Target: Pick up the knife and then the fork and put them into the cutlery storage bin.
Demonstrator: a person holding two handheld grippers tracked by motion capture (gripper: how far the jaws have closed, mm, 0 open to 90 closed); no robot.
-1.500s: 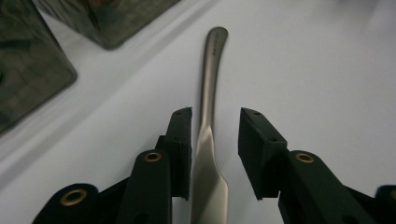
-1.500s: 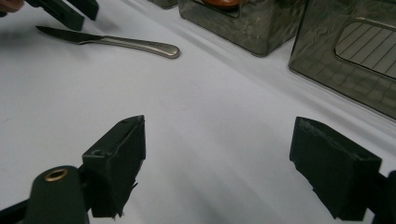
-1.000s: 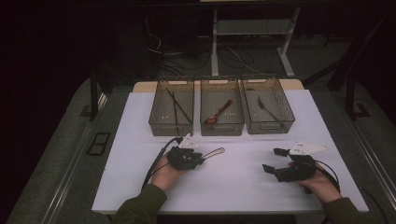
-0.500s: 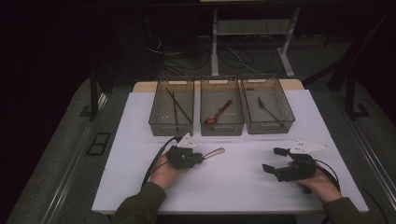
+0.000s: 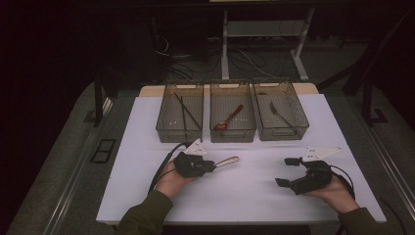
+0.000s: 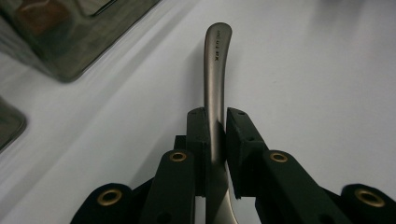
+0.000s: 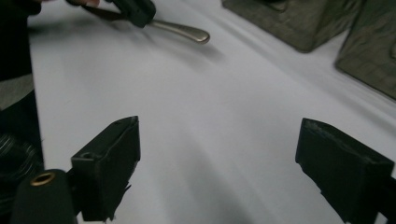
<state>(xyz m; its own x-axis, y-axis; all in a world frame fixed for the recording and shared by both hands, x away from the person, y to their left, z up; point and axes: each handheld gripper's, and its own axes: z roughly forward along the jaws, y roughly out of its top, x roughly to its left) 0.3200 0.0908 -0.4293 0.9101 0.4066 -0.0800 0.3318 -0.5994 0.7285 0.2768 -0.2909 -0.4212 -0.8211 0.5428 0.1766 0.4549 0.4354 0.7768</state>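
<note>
**mk_tinker:** Left gripper (image 5: 211,165) is clamped tight on a metal utensil handle (image 6: 216,70), pads squeezing it from both sides. From the left gripper view you can see the handle running straight up out between the jaws, rounded tip at the far end with some tiny stamped lettering on it. Can't tell if it's a spoon or fork, the business end is hidden behind the gripper body.

**rigwatcher:** Yep, and in the high view the handle pokes out to the right of that gripper, low over the white table (image 5: 147,196), just in front of the middle bin (image 5: 233,131). What about the other side?

**mk_tinker:** Right gripper (image 5: 288,171) is wide open, nothing between the jaws. Its own view is just bare white tabletop between two black pads. It sits well apart from the left one, near the front right of the table, in front of the right bin (image 5: 284,129).

**rigwatcher:** Bins look sorted: chopsticks (image 5: 186,111) in the left bin (image 5: 178,132), a reddish-brown spoon (image 5: 229,118) in the middle one, a metal fork (image 5: 278,112) in the right one.

**mk_tinker:** Also, the right gripper view catches the held handle top left, tip pointing toward the bins.
</note>
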